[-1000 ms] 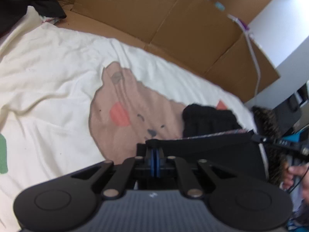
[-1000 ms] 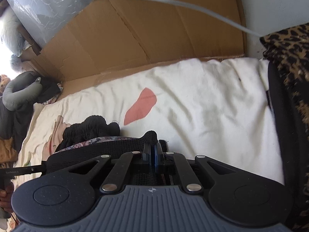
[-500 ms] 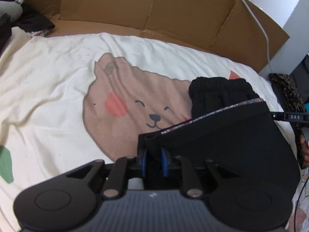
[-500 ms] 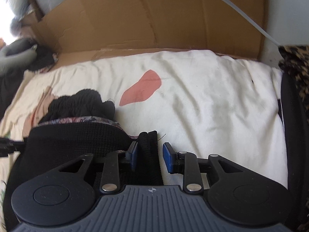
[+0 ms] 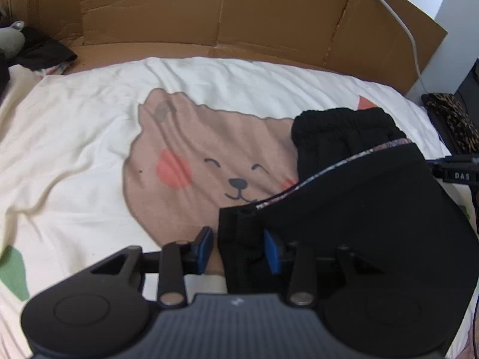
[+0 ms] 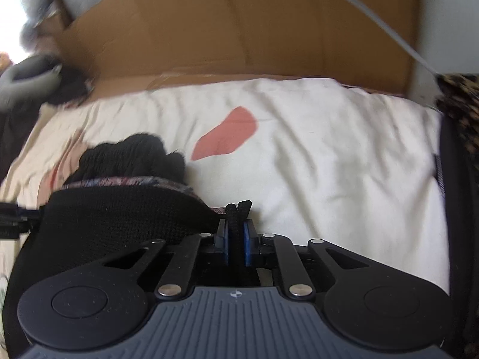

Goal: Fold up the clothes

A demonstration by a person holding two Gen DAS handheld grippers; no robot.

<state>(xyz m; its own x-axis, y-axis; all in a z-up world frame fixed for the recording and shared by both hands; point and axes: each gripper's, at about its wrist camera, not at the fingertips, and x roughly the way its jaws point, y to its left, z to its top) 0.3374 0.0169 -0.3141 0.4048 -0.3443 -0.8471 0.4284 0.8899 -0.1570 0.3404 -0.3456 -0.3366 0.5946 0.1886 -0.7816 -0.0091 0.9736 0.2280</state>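
Observation:
A black knit garment (image 5: 368, 197) with a patterned edge lies folded on a cream bedsheet with a bear print (image 5: 209, 149). My left gripper (image 5: 238, 248) is open, its blue pads either side of the garment's near corner without pinching it. In the right wrist view the same garment (image 6: 119, 209) lies to the left. My right gripper (image 6: 236, 239) is shut on a bunched black edge of the garment that sticks up between the pads.
A flattened cardboard wall (image 5: 224, 9) stands behind the bed. A white cable (image 5: 401, 18) hangs at the right. Dark clothes and a grey item (image 6: 33, 74) lie at the far left. A leopard-print item (image 6: 458, 101) lies at the right edge.
My left gripper has opened and let go of the garment corner. My right gripper opened half a second ago and has shut again on the garment's edge. The garment has come down onto the bed.

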